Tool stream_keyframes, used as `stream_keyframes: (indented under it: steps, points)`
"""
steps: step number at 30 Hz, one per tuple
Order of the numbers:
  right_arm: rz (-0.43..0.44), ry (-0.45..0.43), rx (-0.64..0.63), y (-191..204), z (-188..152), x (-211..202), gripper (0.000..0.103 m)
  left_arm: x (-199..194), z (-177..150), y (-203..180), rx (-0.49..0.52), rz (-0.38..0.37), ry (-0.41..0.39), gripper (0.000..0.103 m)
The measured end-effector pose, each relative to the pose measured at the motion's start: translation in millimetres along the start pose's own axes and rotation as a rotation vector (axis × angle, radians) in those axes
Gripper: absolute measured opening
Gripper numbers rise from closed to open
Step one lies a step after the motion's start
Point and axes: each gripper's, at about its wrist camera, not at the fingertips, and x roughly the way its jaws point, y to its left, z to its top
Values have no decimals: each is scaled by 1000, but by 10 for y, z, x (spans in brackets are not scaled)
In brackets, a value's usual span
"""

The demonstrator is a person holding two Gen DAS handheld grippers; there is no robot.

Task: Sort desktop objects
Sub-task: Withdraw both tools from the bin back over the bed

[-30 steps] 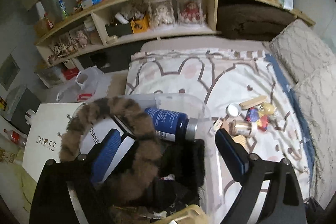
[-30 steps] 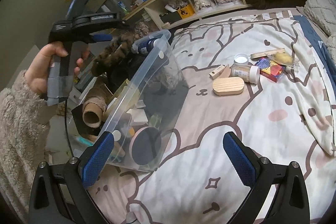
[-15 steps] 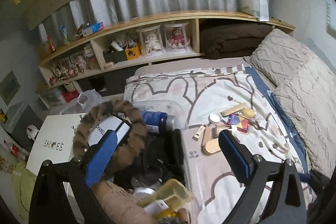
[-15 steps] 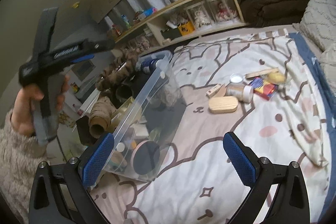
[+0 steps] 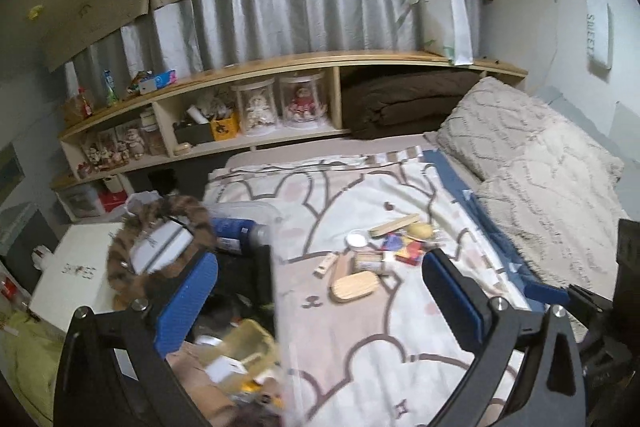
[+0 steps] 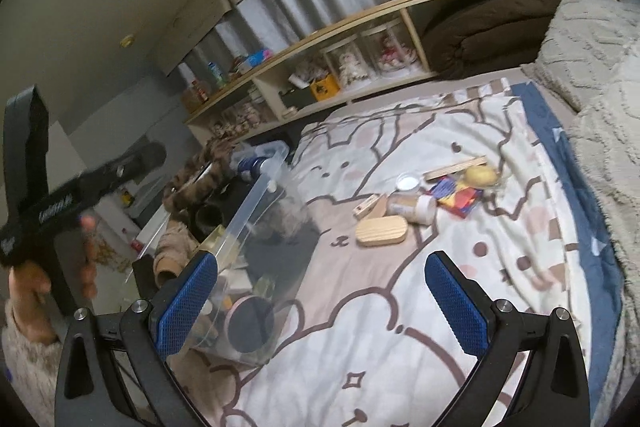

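**Bin Nearly Full, a Small Pile Left on the Bed**

Left wrist view: the left gripper [image 5: 320,303], jaws opening and empty, hung over the crowded clear bin [image 5: 256,215]; a wooden block [image 5: 356,287] and other bits lay unsorted on the bedspread [image 5: 380,367].

Right wrist view: the right gripper [image 6: 320,303] stood released, empty, facing a toppled jar [image 6: 412,207] beside the block.
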Motion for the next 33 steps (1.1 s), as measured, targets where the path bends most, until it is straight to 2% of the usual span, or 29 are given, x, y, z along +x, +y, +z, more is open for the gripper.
stream_keyframes:
  steps: [6,12,25,29,31,33]
  points:
    - [-53,-36,-5,-111,59,-128,103,56,-131,-223,-60,-57,12,103]
    - [-100,-44,-27,-171,68,-166,103,124,-309,-343,-69,-43,2,103]
    - [-173,-55,-100,-111,44,-111,103,44,-474,-151,-83,-61,-62,103]
    - [-172,-63,-117,-83,34,-75,103,-3,-483,-118,-90,-39,-99,103]
    - [-205,-84,-135,-94,22,-73,103,2,-497,-153,-96,-27,-109,103]
    - [-250,-111,-147,-129,16,-79,103,23,-525,-230,-83,-54,-110,103]
